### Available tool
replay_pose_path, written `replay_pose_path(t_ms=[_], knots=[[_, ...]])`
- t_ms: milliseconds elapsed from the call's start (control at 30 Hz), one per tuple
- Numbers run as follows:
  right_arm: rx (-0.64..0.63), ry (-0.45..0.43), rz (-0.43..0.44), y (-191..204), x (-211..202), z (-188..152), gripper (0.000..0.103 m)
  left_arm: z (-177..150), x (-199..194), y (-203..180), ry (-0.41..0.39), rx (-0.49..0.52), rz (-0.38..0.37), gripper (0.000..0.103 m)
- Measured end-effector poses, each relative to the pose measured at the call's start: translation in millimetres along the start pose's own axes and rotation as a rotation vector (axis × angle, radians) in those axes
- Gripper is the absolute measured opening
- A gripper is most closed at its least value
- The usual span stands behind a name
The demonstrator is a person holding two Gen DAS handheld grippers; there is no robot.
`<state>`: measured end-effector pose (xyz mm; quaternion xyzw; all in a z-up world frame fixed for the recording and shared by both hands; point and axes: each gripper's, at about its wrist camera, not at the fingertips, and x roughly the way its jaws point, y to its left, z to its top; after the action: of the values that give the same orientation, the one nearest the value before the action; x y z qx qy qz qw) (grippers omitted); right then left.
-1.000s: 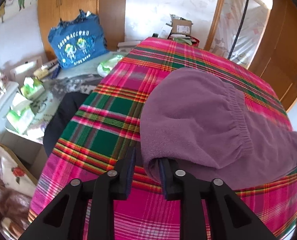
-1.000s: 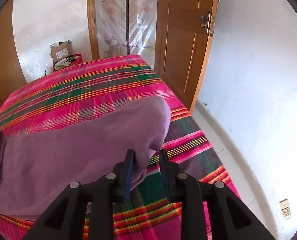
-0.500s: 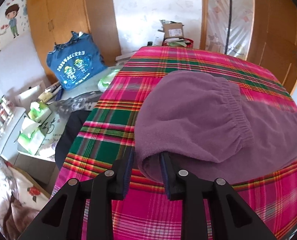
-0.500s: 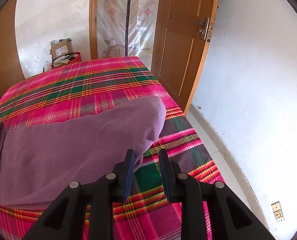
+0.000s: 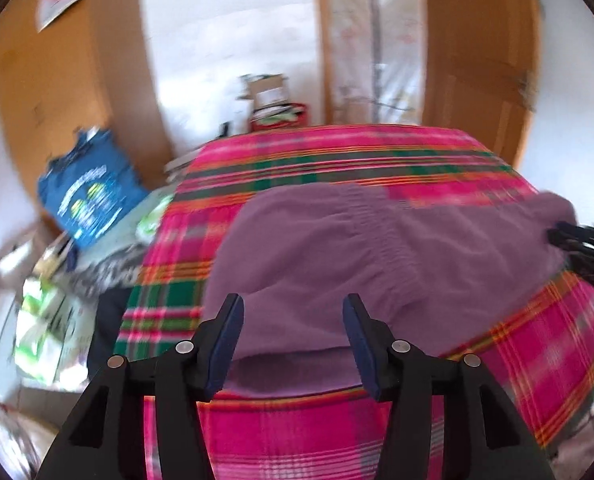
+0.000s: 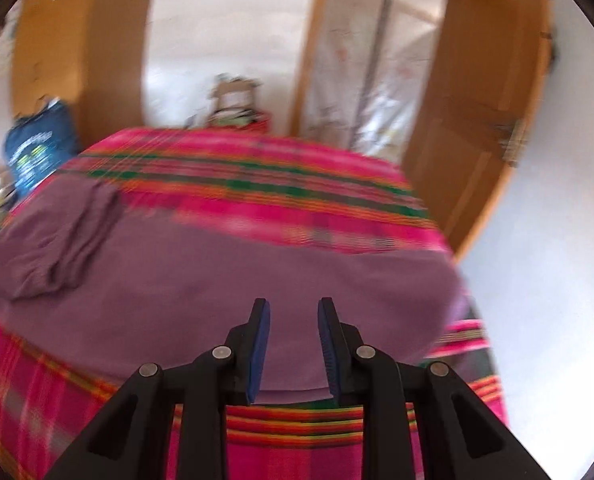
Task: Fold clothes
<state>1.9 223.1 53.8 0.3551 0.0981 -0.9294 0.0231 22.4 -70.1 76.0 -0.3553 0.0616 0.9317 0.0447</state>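
Beside the plaid bed (image 5: 337, 160), blue bag (image 5: 89, 204), its white print blurred, unreadable

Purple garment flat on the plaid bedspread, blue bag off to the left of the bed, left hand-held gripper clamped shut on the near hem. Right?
Not quite. The left hand-held gripper is open, not clamped: its jaws have just been opening and stand wide on either side of the hem of the purple garment, pads clear of it, per the left wrist view. The plaid bedspread and blue bag are as stated.
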Motion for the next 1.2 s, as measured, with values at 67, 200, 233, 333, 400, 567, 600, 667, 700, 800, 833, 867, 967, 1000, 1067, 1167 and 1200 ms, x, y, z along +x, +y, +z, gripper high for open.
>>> replay_pose_path(t_ms=[67,200,233,333,400,567,600,667,700,800,833,867,967,1000,1067,1167,1200], knots=[[-0.042,0.022,0.074,18,6,-2,0.025,6,3,-15,-0.013,0.076,-0.023,0.056],[-0.115,0.067,0.194,53,17,-8,0.025,11,24,-50,0.015,0.223,-0.053,0.057],[-0.129,0.078,0.212,60,19,-9,0.025,11,30,-59,0.023,0.261,-0.065,0.057],[-0.142,0.108,0.257,76,26,-13,0.025,8,48,-81,0.073,0.342,-0.099,0.057],[-0.141,0.115,0.265,78,28,-14,0.025,4,55,-87,0.08,0.384,-0.093,0.057],[-0.135,0.133,0.27,78,34,-16,0.025,8,78,-87,0.109,0.393,-0.056,0.057],[-0.133,0.133,0.272,77,34,-16,0.025,11,82,-85,0.117,0.377,-0.054,0.059],[-0.127,0.135,0.277,76,35,-15,0.025,16,88,-79,0.129,0.338,-0.056,0.059],[-0.128,0.137,0.278,77,35,-16,0.025,18,91,-75,0.133,0.316,-0.06,0.059],[-0.131,0.141,0.283,76,36,-13,0.025,26,88,-63,0.115,0.239,-0.086,0.053],[-0.129,0.141,0.288,76,36,-13,0.025,29,88,-57,0.111,0.209,-0.088,0.045],[-0.127,0.142,0.294,76,36,-14,0.025,32,88,-51,0.108,0.18,-0.089,0.035],[-0.13,0.132,0.342,79,34,-13,0.025,41,92,-33,0.106,0.097,-0.069,0.022],[-0.131,0.128,0.359,80,34,-13,0.025,41,92,-26,0.111,0.069,-0.066,0.022],[-0.15,0.111,0.405,84,29,-14,0.025,42,94,-12,0.123,0.013,-0.074,0.022],[-0.176,0.099,0.451,93,25,-15,0.025,42,93,-5,0.117,-0.004,-0.044,0.022],[-0.182,0.097,0.465,95,25,-16,0.025,42,92,-2,0.113,-0.013,-0.041,0.021]])
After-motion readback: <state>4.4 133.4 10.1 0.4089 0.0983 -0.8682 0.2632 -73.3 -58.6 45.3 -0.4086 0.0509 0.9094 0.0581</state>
